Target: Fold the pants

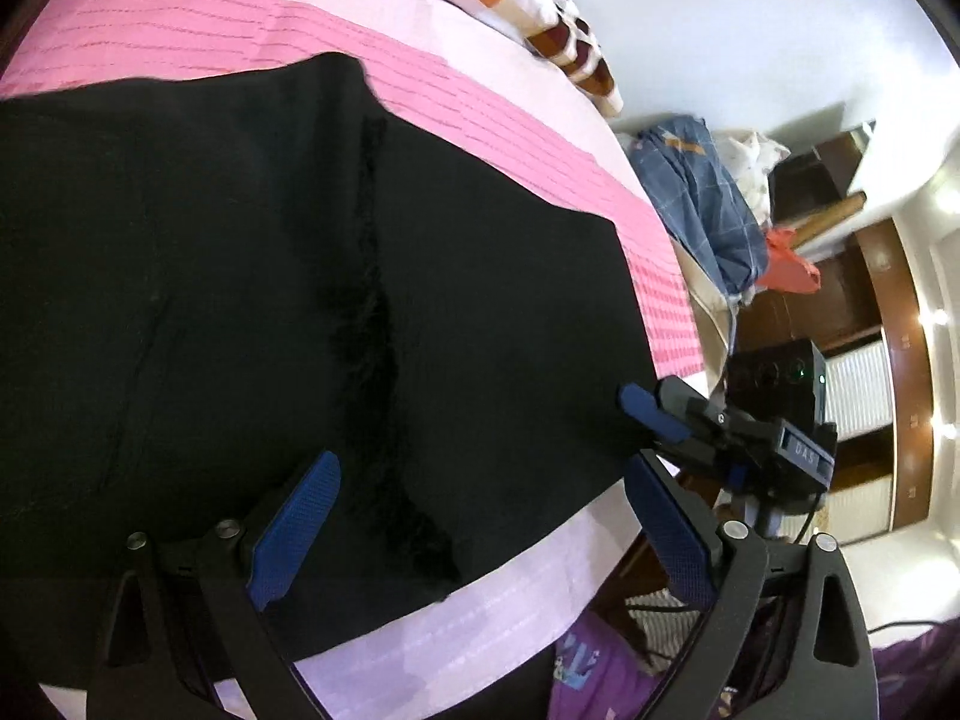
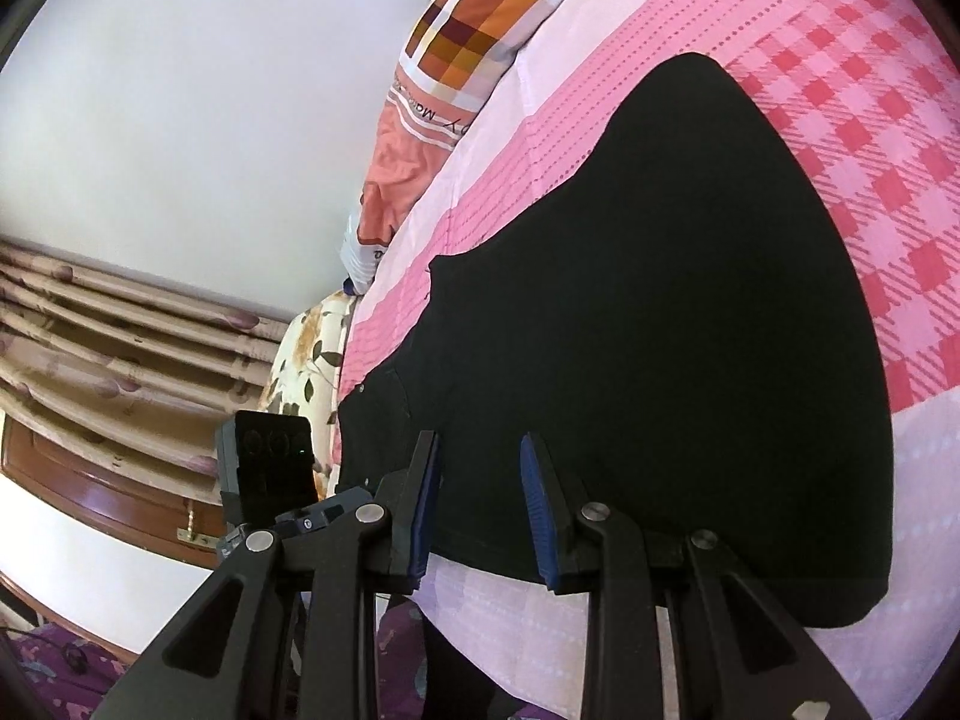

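Note:
Black pants point(image 1: 240, 276) lie spread flat on the pink checked bed cover point(image 1: 198, 36). A darker seam runs down their middle. My left gripper point(image 1: 480, 468) hovers over the near hem edge, its blue pads point(image 1: 297, 531) wide apart with nothing pressed between them. My right gripper point(image 1: 651, 414) sits at the pants' right edge by the bed side. In the right wrist view the pants point(image 2: 660, 300) fill the middle. There my right gripper point(image 2: 480, 441) stands just above their near edge, with a narrow gap between the pads and flat fabric showing through it.
A patchwork pillow point(image 2: 468, 30) lies at the head of the bed. Off the bed side are a blue checked heap point(image 1: 702, 204), a red cloth point(image 1: 786, 258) and wooden furniture point(image 1: 888, 360). Curtains point(image 2: 120, 324) hang on the other side. The left gripper's black camera box point(image 2: 273, 462) is close by.

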`<state>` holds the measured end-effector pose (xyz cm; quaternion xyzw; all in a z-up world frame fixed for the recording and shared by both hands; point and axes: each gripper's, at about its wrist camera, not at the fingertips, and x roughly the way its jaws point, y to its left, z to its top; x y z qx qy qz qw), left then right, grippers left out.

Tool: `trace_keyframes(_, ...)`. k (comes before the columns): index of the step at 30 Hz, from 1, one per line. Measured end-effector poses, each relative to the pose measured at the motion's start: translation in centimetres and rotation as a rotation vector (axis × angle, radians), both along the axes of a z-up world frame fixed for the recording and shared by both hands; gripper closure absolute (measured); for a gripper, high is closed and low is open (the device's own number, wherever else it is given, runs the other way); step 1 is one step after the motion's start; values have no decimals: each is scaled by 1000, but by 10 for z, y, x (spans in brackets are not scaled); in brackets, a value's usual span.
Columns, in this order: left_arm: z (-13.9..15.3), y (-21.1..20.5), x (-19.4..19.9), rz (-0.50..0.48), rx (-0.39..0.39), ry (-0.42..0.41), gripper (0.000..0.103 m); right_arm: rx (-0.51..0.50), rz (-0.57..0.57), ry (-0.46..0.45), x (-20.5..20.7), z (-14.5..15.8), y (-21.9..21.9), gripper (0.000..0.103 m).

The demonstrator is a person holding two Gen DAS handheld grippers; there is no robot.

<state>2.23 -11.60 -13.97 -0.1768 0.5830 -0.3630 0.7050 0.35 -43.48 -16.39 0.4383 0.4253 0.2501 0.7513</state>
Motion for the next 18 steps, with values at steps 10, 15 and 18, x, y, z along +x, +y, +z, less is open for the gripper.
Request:
trace_keyframes(10, 3, -28, -16, -129, 138, -67, 93, 39, -27, 32, 0, -8, -5, 69)
trace_keyframes(15, 14, -21, -18, -91, 95, -43, 94, 31, -20, 39, -2, -8, -4, 69)
trace_keyframes(18, 12, -15, -22, -70, 85, -14, 94, 40, -17, 43, -2, -9, -5, 66)
